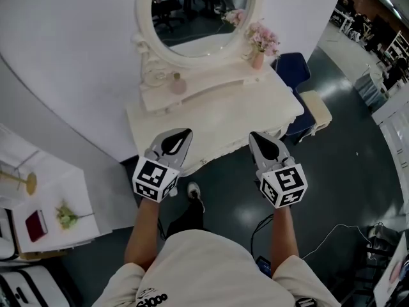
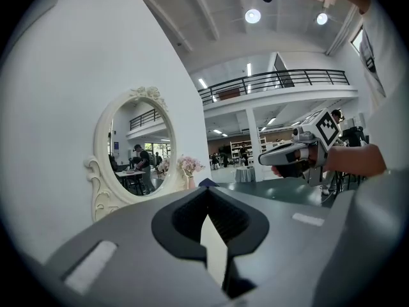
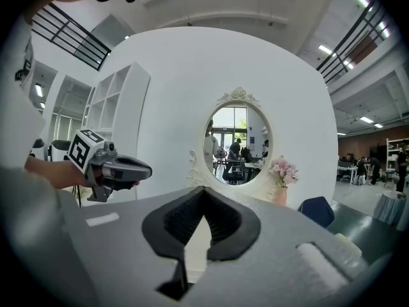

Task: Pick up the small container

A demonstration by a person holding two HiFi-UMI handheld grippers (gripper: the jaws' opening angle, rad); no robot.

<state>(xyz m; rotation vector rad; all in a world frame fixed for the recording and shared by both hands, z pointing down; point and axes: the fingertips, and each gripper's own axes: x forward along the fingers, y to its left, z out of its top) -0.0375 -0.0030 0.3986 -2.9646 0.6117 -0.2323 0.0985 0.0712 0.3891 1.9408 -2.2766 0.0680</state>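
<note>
A small pink container point(image 1: 178, 84) stands on the raised shelf of a white vanity table point(image 1: 223, 123), below the oval mirror point(image 1: 195, 11). A vase of pink flowers point(image 1: 259, 43) sits at the shelf's right end. My left gripper point(image 1: 182, 137) hovers shut and empty over the table's front left edge. My right gripper point(image 1: 258, 139) hangs shut and empty over the front right edge. Each gripper view shows the other gripper, the right one point(image 2: 284, 157) and the left one point(image 3: 131, 169), and the mirror point(image 3: 236, 144). The container is hidden in both gripper views.
A blue chair point(image 1: 293, 69) and a cream stool point(image 1: 317, 109) stand right of the vanity. A white side table point(image 1: 83, 190) at the left holds a gold stand point(image 1: 24, 183), a red item point(image 1: 35, 226) and a sprig. Cables point(image 1: 265, 226) lie on the dark floor.
</note>
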